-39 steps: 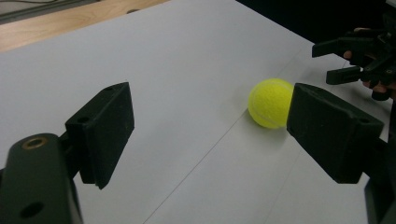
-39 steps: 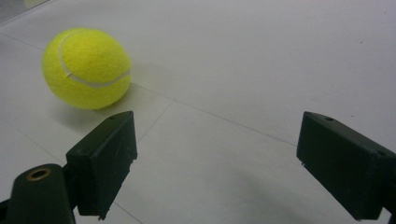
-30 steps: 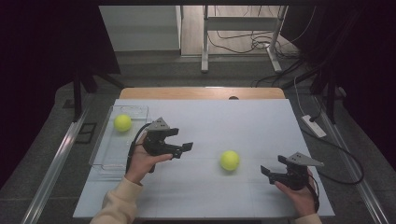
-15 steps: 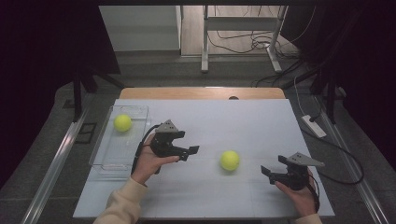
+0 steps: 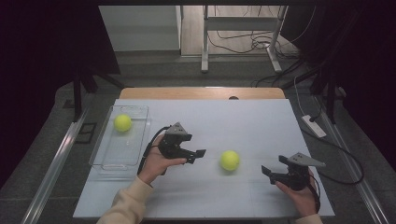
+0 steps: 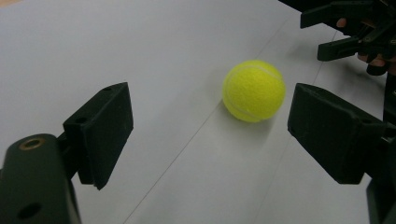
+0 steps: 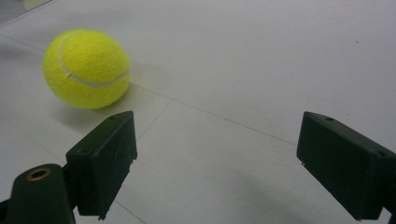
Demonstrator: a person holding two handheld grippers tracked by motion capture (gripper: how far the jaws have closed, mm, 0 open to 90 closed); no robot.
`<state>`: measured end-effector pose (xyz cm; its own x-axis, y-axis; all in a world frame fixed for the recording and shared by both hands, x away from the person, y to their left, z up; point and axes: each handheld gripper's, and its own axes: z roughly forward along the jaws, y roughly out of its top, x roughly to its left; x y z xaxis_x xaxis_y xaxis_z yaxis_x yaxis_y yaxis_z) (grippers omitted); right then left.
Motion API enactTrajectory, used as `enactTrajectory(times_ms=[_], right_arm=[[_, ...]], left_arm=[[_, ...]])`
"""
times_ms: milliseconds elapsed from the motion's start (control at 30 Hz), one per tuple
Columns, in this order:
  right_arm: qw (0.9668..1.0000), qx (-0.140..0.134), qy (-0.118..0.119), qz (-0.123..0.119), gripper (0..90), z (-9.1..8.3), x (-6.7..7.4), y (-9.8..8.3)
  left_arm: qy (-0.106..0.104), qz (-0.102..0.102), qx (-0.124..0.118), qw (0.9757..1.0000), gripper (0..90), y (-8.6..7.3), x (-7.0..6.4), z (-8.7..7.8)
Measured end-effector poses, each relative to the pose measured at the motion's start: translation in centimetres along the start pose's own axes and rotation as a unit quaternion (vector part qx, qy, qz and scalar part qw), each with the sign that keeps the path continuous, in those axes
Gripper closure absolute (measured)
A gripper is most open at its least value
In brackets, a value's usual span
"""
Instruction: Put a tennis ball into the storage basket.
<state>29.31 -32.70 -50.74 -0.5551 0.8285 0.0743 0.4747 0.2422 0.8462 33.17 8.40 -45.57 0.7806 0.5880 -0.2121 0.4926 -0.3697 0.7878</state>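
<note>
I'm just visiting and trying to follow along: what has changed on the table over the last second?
The left gripper has moved right, toward the tennis ball on the table, its fingers open with the ball ahead between them. Nothing was grasped or released. The right gripper stayed open in place, that ball did not move, and the other ball stayed in the clear tray.

White power strip (image 5: 313, 126) on floor right of table; cables (image 5: 243, 39) behind.
</note>
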Motion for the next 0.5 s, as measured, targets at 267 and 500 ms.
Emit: enactTrajectory(times_ms=[267, 500], right_arm=[[1.0000, 0.001, 0.001, -0.002, 11.9, 0.02, 0.03, -0.02], [1.0000, 0.000, 0.001, -0.001, 11.9, -0.02, 0.05, 0.01]], left_arm=[[-0.005, 0.000, 0.004, 1.0000, 15.0, 0.12, -0.15, 0.62], [-0.007, 0.001, 0.005, 1.0000, 14.9, 0.29, -0.30, 0.93]])
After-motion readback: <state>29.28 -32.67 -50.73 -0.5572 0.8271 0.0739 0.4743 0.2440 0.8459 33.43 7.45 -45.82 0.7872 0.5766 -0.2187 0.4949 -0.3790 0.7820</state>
